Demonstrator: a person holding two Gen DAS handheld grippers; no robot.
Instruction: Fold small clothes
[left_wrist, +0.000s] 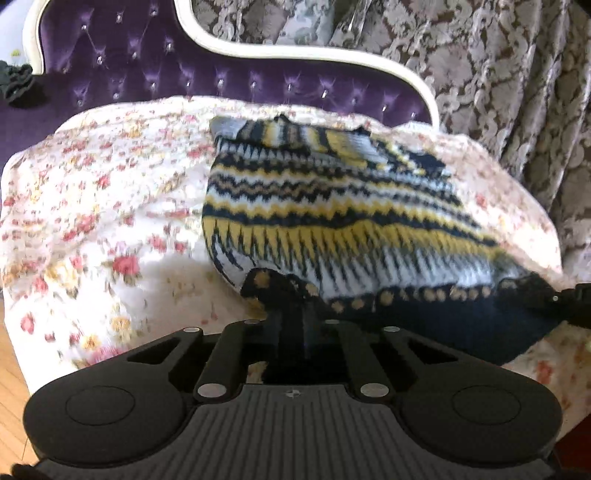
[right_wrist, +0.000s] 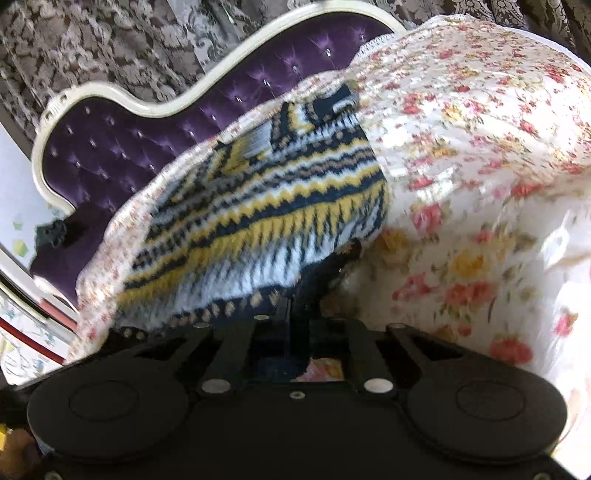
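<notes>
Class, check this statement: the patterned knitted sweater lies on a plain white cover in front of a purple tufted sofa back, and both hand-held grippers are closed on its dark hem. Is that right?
Not quite: the cover is floral, not plain, as both wrist views show. The rest stands: the sweater lies before the purple tufted sofa back, with the left hand-held gripper and right hand-held gripper closed on its dark hem.

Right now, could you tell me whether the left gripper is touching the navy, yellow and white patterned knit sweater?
Touching: the left wrist view shows the left gripper pinching the sweater's navy hem.

Knitted woolly sweater (left_wrist: 332, 206), quilted cloth bedspread (left_wrist: 110, 206), tufted velvet headboard (left_wrist: 147, 62)
</notes>
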